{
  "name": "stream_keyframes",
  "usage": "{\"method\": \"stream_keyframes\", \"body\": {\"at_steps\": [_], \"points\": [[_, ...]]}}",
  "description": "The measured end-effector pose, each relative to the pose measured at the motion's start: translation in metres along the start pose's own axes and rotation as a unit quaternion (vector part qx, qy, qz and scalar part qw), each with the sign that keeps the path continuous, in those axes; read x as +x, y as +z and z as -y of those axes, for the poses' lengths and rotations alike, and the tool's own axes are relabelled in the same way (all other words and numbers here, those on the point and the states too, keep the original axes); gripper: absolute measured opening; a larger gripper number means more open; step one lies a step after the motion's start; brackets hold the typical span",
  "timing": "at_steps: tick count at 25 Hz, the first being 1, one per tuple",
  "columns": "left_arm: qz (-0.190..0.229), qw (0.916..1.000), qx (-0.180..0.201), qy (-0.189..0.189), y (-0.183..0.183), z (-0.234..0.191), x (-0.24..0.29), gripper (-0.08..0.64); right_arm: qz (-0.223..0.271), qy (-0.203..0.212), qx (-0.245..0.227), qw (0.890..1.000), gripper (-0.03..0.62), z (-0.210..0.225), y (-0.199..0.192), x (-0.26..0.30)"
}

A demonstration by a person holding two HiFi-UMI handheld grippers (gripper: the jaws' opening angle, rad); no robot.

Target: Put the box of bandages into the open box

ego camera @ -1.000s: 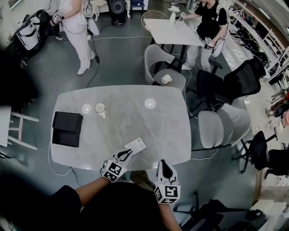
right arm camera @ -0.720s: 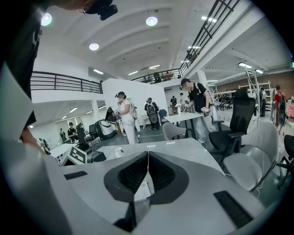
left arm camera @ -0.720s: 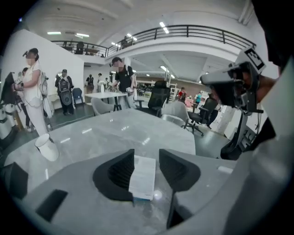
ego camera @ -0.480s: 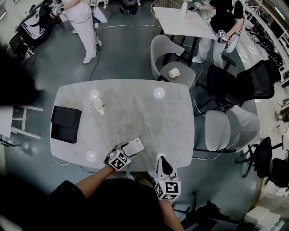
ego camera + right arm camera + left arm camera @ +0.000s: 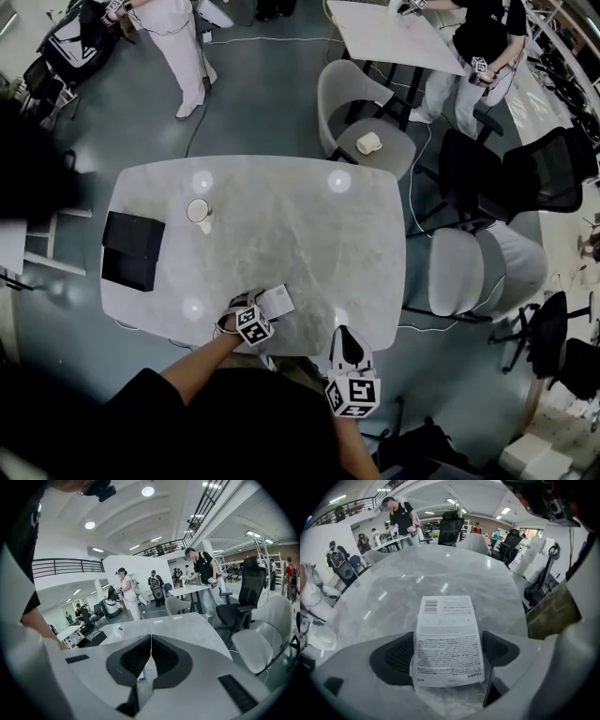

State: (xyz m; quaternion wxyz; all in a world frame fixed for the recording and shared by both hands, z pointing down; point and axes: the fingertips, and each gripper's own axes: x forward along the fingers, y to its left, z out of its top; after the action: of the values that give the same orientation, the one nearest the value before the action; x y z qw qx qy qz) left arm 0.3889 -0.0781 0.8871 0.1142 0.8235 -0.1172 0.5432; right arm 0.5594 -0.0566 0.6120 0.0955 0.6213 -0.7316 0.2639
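**Left jaws spread around the bandage box; right gripper clenched and idle**

A second ago your left gripper [image 5: 447, 652] sat behind the bandage box [image 5: 276, 301] with its jaws together. It has since dropped over the box, and its jaws have just been opening. They now stand wide, one on each side of the box, released and not pressing on it. The box itself has not shifted. It lies flat on the table [image 5: 281, 225], close to the near edge, well apart from the open box [image 5: 131, 251] at the table's left end. Your right gripper [image 5: 151, 644] was off the near edge before and is there now, pointing towards the table.

The left gripper view gives you what the head view cannot: the box's top face with its barcode and lines of small print, too fine to read, and both dark pads flanking it. The right gripper view shows its own jaws pressed together with nothing between them, plus the cup [image 5: 199, 210] and the black open box across the table. Only the head view shows both boxes at once.
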Motion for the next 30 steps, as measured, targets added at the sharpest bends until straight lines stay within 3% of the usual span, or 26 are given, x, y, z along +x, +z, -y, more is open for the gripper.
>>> {"method": "stream_keyframes", "body": {"at_steps": [3, 8, 13, 16, 20, 23, 27, 30], "points": [[0.0, 0.9997, -0.015, -0.017, -0.002, -0.002, 0.003, 0.449, 0.0, 0.002, 0.007, 1.0, 0.013, 0.009, -0.002, 0.001], [0.002, 0.9998, -0.01, -0.019, -0.002, -0.001, 0.003, 0.446, 0.009, 0.008, 0.01, 1.0, 0.014, 0.021, -0.001, 0.003], [0.044, 0.9938, -0.102, -0.008, 0.001, -0.015, -0.007, 0.445, 0.018, 0.034, -0.033, 0.999, 0.014, 0.013, 0.0, 0.014], [0.072, 0.9887, -0.131, 0.014, -0.002, -0.032, -0.025, 0.445, 0.017, 0.047, -0.042, 0.998, 0.013, 0.002, 0.001, 0.024], [0.098, 0.982, -0.154, 0.05, -0.023, -0.055, -0.064, 0.445, 0.015, 0.075, -0.059, 0.995, 0.013, -0.036, 0.006, 0.036], [0.107, 0.9797, -0.15, 0.078, -0.044, -0.067, -0.091, 0.445, 0.011, 0.104, -0.081, 0.991, 0.014, -0.072, 0.01, 0.042], [0.105, 0.9811, -0.128, 0.1, -0.095, -0.083, -0.116, 0.445, -0.002, 0.137, -0.128, 0.982, 0.012, -0.136, -0.005, 0.059], [0.109, 0.9783, -0.136, 0.111, -0.133, -0.097, -0.141, 0.445, -0.018, 0.157, -0.121, 0.98, 0.014, -0.185, -0.016, 0.074]]}}
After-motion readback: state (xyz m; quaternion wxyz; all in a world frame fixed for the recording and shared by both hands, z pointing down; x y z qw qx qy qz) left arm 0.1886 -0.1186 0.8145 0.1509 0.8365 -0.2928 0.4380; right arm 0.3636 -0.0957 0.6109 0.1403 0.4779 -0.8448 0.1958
